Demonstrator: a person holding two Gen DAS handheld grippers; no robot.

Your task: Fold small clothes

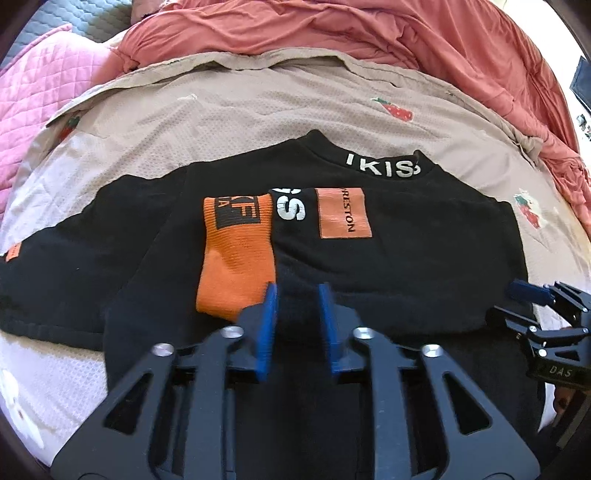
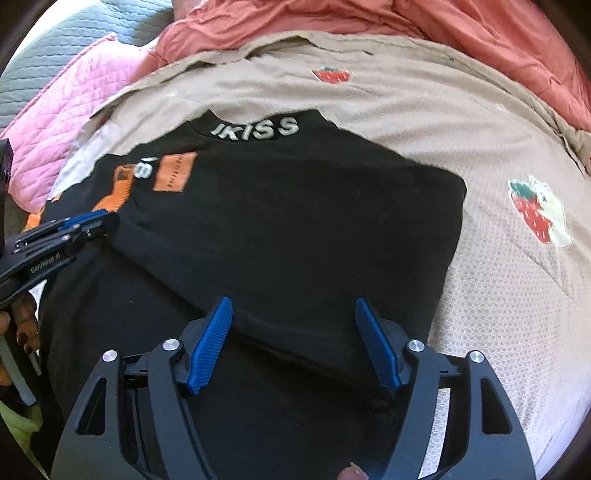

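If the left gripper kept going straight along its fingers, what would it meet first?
Probably the black shirt: the left gripper, jaws part open, sits low over it, with the orange cuff just off its left finger. Depth is unclear.

**Colours and patterns, both wrist views**

Black top is showing white "IKISS" lettering on its collar, an orange rectangular patch with dark print, and an orange ribbed cuff bearing a black block. Beige sheet is carrying a fine honeycomb texture with red strawberry motifs. Far quilt is reading salmon-red; far-left quilted pillow pink, diamond-stitched. Both grippers are showing black frames with blue ribbed pads.
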